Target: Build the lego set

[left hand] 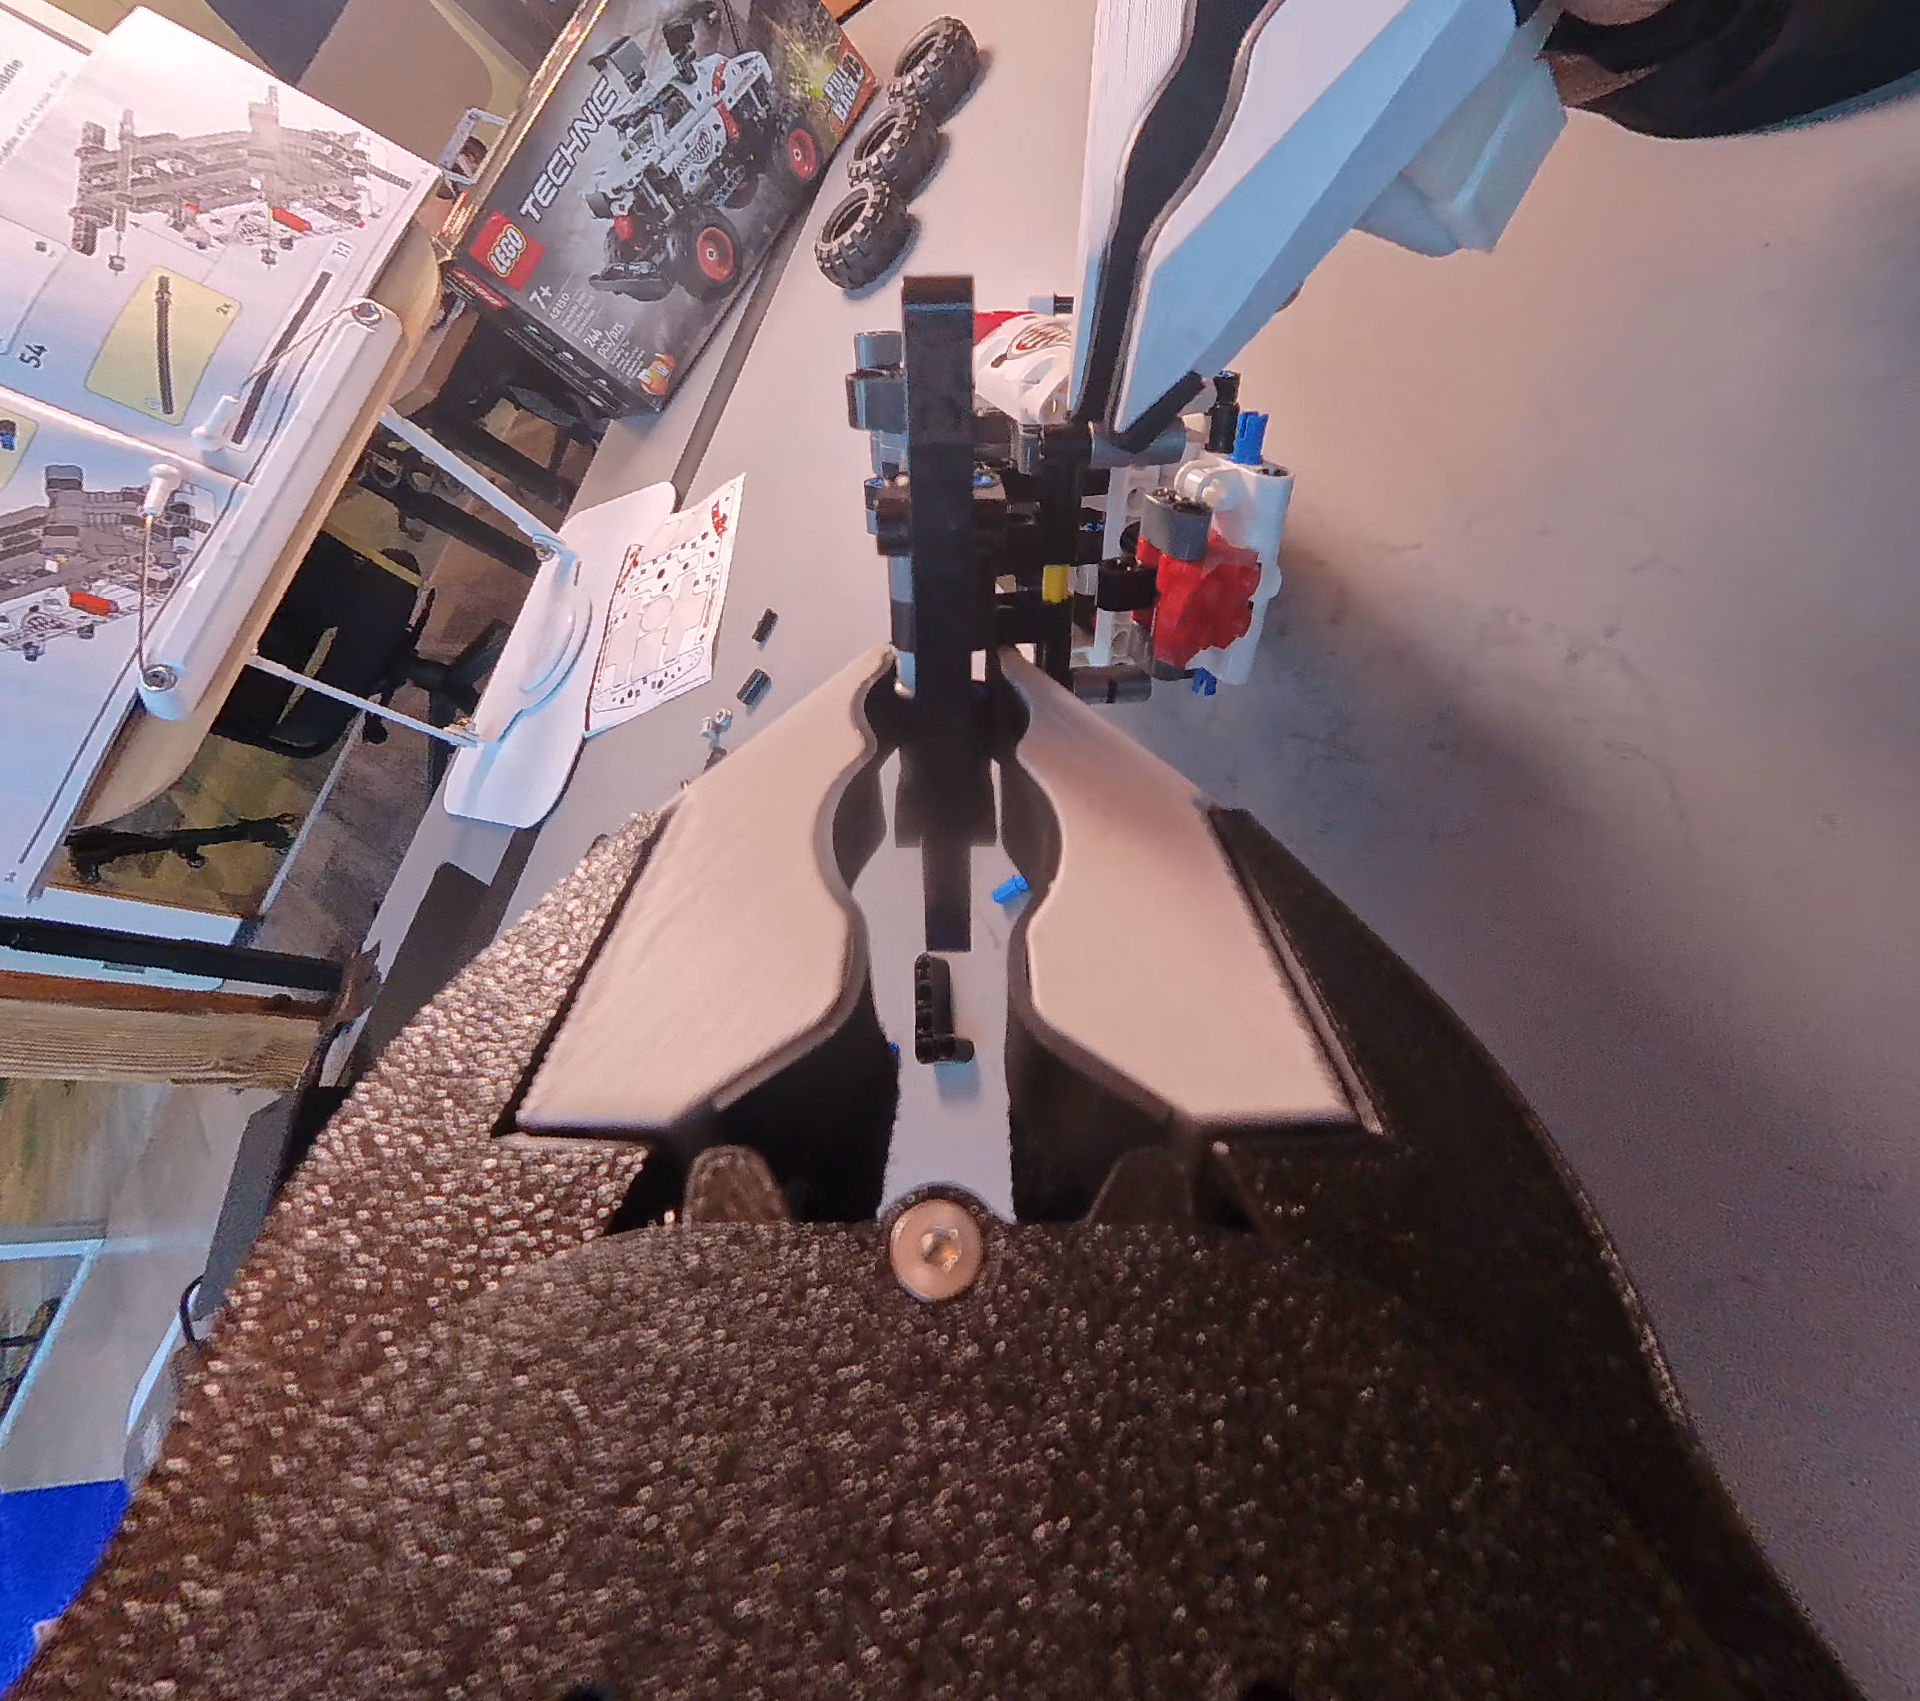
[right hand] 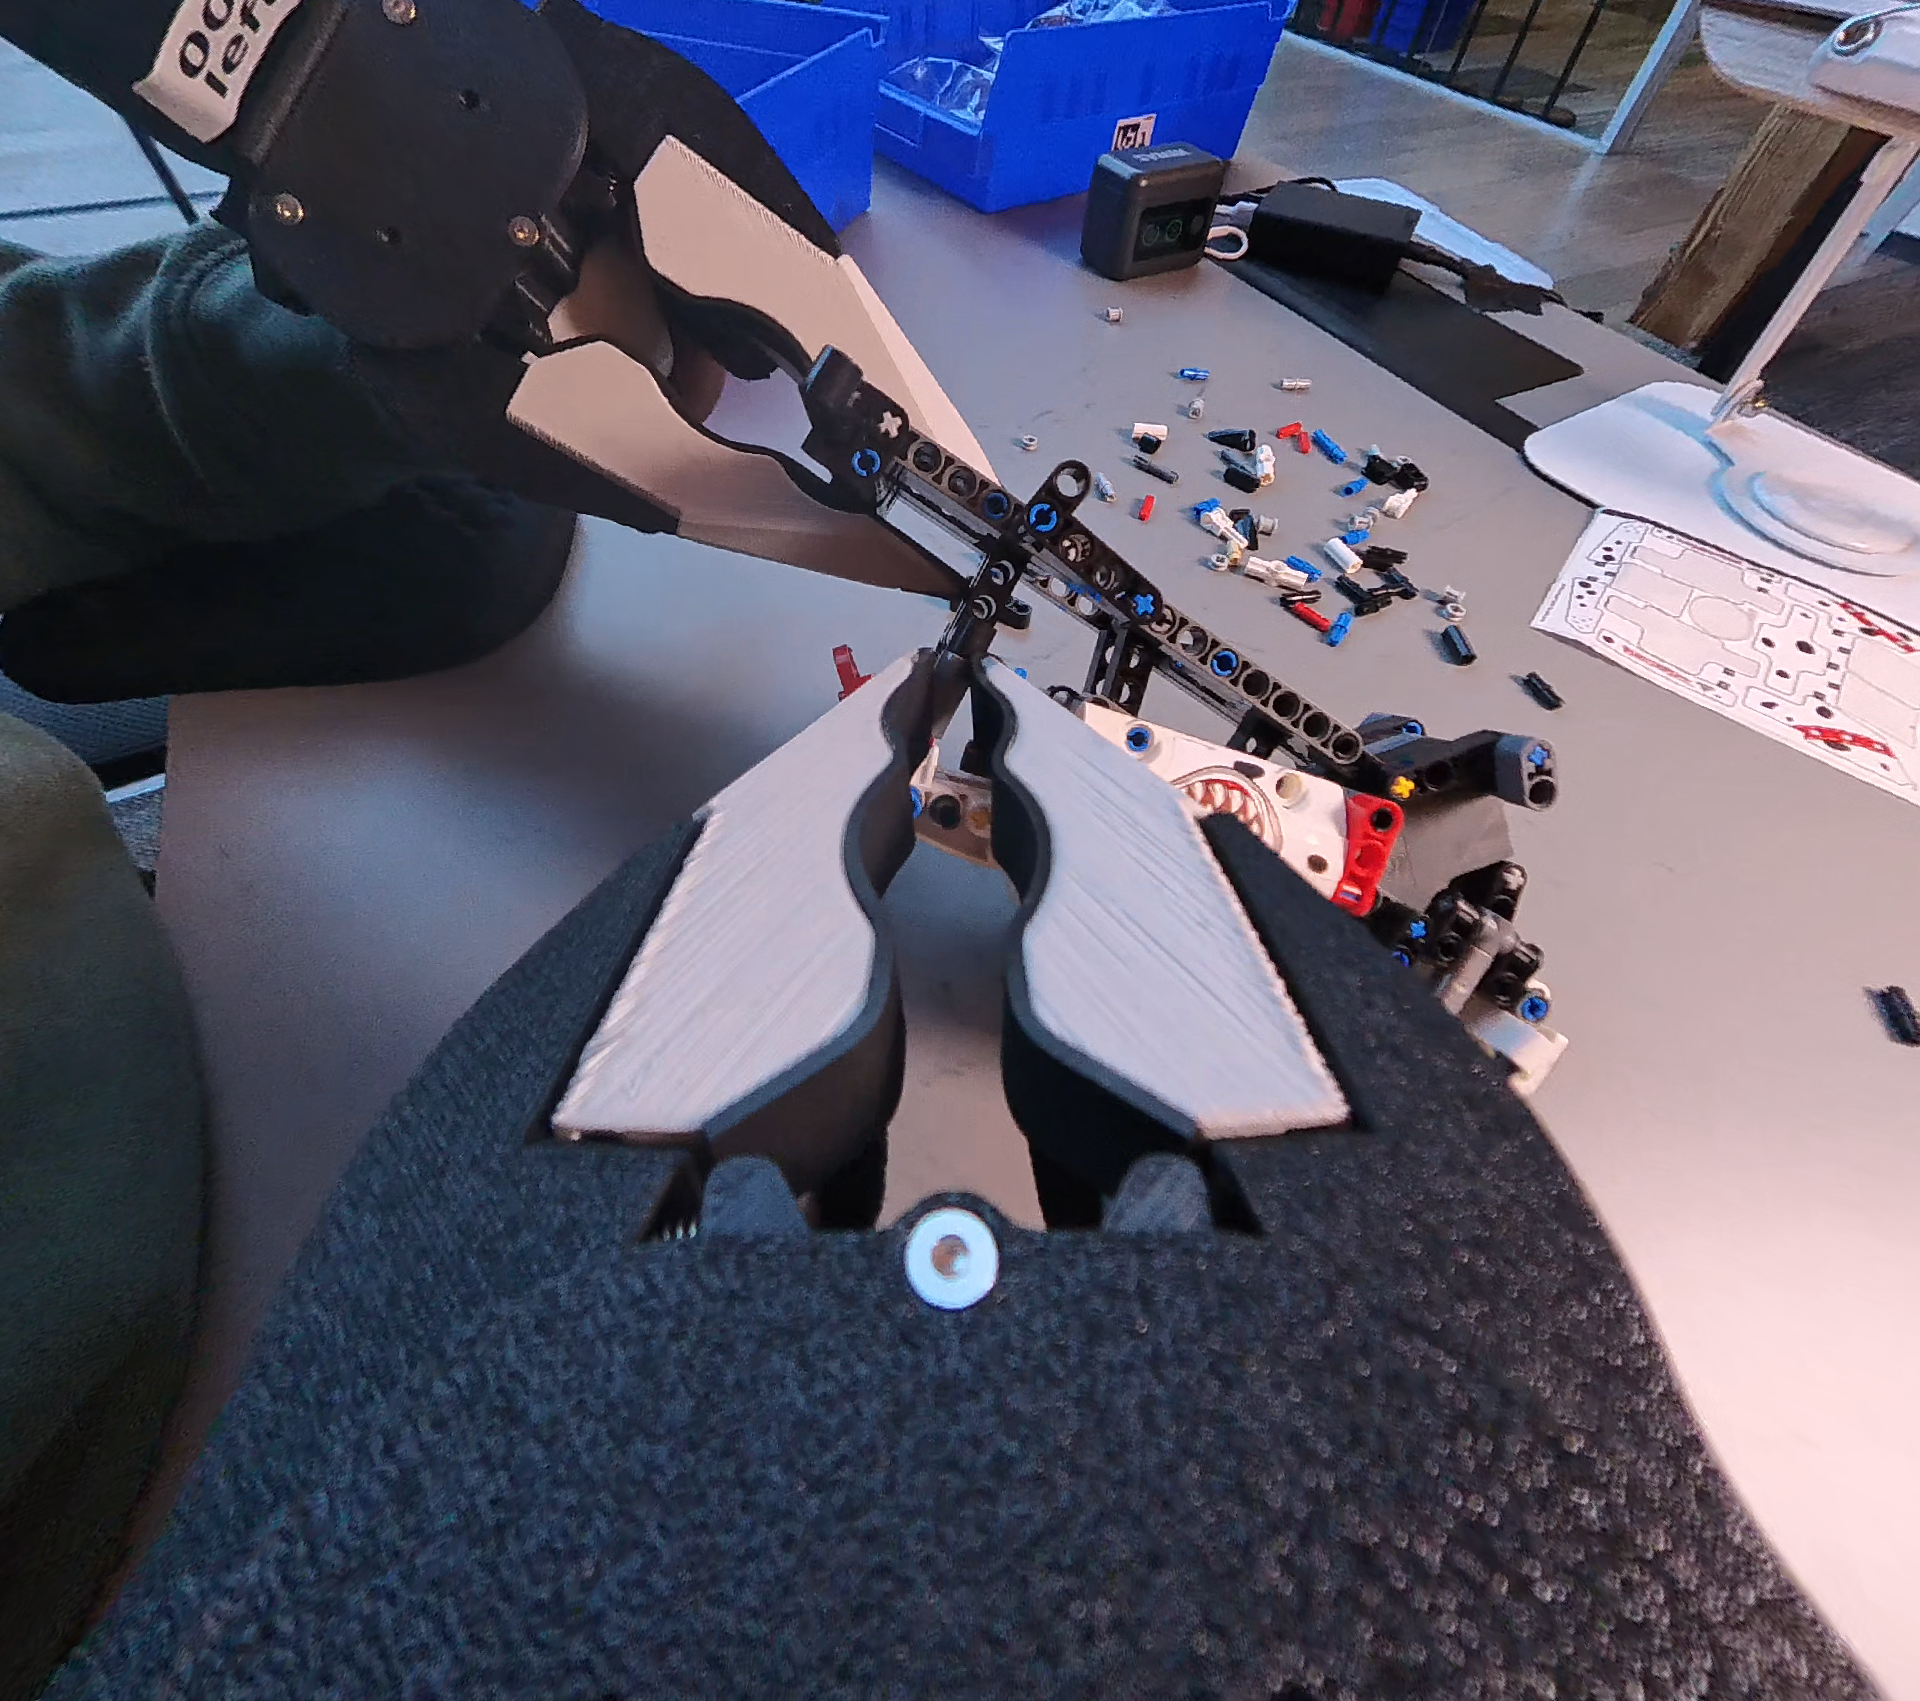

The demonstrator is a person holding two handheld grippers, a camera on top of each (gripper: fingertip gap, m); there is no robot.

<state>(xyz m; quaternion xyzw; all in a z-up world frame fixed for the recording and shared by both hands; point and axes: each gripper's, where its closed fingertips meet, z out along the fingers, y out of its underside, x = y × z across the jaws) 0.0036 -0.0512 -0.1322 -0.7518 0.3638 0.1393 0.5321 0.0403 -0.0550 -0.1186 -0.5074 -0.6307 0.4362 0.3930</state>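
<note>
- Two blue plastic bins (right hand: pixel 1049 82) stand at the far edge of the grey table (right hand: pixel 1714 976); the nearer-right one holds clear bags of parts, their contents too small to make out. What the left one holds is hidden behind its wall.
- Half-built black, white and red lego truck chassis (right hand: pixel 1226 716) is tilted on the table, between both tools.
- Left gripper (left hand: pixel 940 675), fingers closed on the end of the chassis's long black holed beam (right hand: pixel 1039 529); the beam runs edge-on in its own view, so the pins are hard to read.
- Right gripper (right hand: pixel 951 675), fingers nearly together, pinching a short black link (right hand: pixel 982 612) that hangs off the beam; the contact point is partly covered by the fingertips.
- Loose small black, blue, white and red pieces (right hand: pixel 1299 508) are scattered on the table beyond the chassis.
- Three black rubber tyres (left hand: pixel 894 155) lie in a row beside the printed cardboard set box (left hand: pixel 644 155).
- Open instruction booklet (left hand: pixel 177 301) sits clipped on a white stand, cut off at the frame edge.
- White sticker sheet (right hand: pixel 1745 623) lies flat, partly cut off.
</note>
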